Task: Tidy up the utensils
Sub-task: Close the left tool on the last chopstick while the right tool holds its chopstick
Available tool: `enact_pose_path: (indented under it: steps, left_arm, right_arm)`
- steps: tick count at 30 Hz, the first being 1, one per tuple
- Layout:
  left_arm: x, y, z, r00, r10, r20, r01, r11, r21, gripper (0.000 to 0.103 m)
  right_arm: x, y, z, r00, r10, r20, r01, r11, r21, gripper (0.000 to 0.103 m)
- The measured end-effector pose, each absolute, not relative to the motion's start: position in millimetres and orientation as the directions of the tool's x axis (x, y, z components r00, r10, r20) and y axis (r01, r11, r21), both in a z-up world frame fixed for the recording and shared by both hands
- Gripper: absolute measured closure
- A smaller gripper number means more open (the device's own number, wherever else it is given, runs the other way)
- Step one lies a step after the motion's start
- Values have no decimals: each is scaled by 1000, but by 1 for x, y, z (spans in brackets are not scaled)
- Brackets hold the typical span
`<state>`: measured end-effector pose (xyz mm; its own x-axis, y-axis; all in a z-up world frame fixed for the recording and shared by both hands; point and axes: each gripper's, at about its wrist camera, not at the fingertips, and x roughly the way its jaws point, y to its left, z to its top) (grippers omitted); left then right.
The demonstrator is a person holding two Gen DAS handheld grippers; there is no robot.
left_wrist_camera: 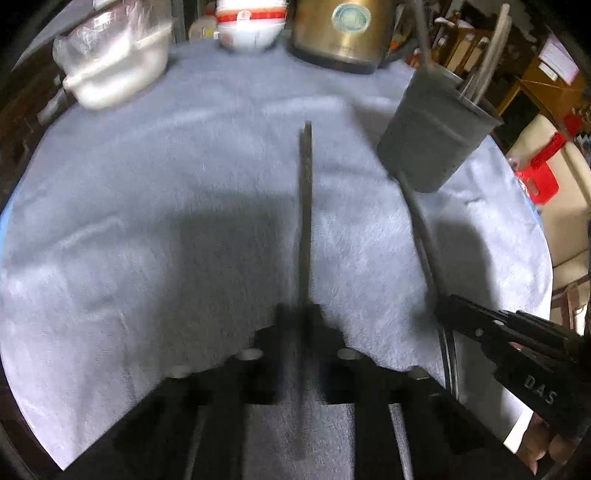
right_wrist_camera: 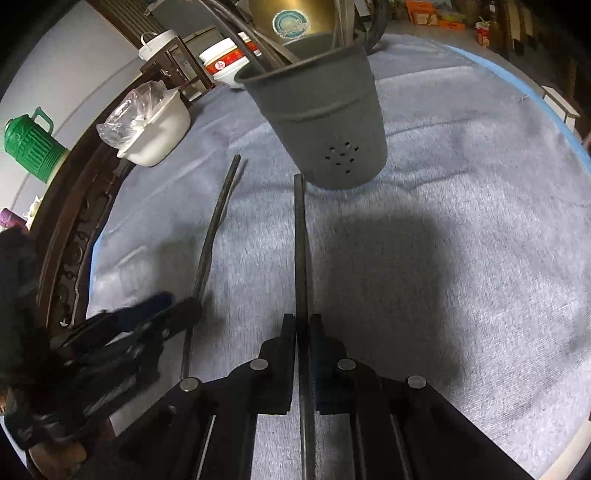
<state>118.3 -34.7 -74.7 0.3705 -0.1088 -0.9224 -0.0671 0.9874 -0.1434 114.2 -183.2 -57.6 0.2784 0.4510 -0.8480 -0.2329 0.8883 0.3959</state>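
Note:
My left gripper (left_wrist_camera: 300, 314) is shut on a dark chopstick (left_wrist_camera: 305, 206) that points forward over the grey cloth. My right gripper (right_wrist_camera: 302, 325) is shut on a second dark chopstick (right_wrist_camera: 300, 251) whose tip lies near the base of the grey utensil holder (right_wrist_camera: 325, 122). The holder (left_wrist_camera: 436, 133) has several utensils standing in it. In the left wrist view, the right gripper (left_wrist_camera: 443, 308) and its chopstick (left_wrist_camera: 421, 229) show at the right. In the right wrist view, the left gripper (right_wrist_camera: 184, 306) and its chopstick (right_wrist_camera: 214, 229) show at the left.
A grey-blue cloth (left_wrist_camera: 147, 221) covers the round table. At the back stand a white container with a plastic bag (left_wrist_camera: 114, 62), a red-and-white bowl (left_wrist_camera: 251, 26) and a brass-coloured kettle (left_wrist_camera: 343, 33). A green jug (right_wrist_camera: 29, 144) stands beyond the table's edge.

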Motion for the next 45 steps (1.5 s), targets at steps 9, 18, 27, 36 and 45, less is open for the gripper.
enact_pose_path:
  steps: [9,18,27,36,45]
  left_arm:
    - [62,14,-82,385,-234,-893,-232,912,-339,98]
    - [46,32,-74,412,-274,-869,-268,875,-403,48]
    - [103,30,-59,347,-160,-924,-189,953,-236,55]
    - [143,21,-71,238,-79,-968,-161,980,-119,97]
    - [117,55,-62,161,-171,-972,-163,967,-198,97]
  right_arm:
    - [102,-172,-50,280,477,-833,-265,872,411,96]
    - [109,-153,-59,228,477,-849,-282,867,411,89]
    - [147,-142,-43,250,447,-859,-276,883,379,47]
    - [179,-111,-51,170,332,-928,-321,909,266,95]
    - [178,-94,-38,130,226,-965,-476,868,139,94]
